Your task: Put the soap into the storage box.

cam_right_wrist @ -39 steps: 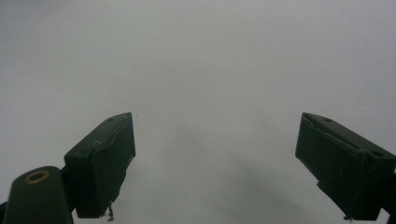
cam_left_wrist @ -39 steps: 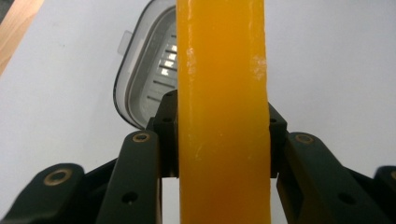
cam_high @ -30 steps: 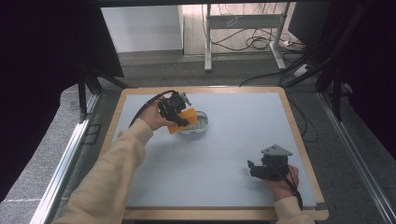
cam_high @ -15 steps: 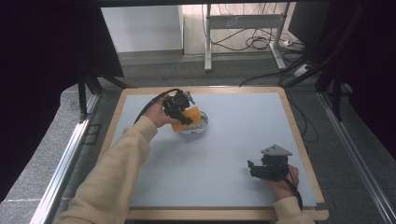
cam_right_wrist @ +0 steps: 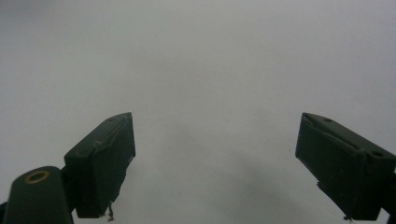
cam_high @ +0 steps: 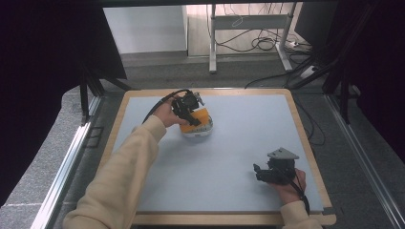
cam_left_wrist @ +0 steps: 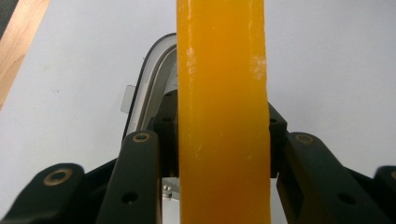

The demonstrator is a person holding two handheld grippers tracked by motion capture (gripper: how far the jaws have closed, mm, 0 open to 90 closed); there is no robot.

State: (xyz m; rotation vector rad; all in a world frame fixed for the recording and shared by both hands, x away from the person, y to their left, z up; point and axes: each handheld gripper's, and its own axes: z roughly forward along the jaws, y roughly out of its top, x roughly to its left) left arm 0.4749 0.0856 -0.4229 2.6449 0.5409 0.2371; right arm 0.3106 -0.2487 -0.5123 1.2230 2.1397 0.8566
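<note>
Upper middle of the high view, the left gripper (cam_high: 193,112) is clenched on an orange slab (cam_left_wrist: 223,116), its jaws pressing both flat sides; the slab stands on edge just above a white lidded container (cam_high: 198,130) on the grey mat (cam_high: 248,138); lower right, the right gripper (cam_high: 260,172) rests with jaws spread wide, holding nothing; no writing is readable

Grey floor (cam_high: 157,71) beyond the wood-rimmed table (cam_high: 305,143), with tangled cables (cam_high: 260,44) under a metal stand (cam_high: 248,21).
</note>
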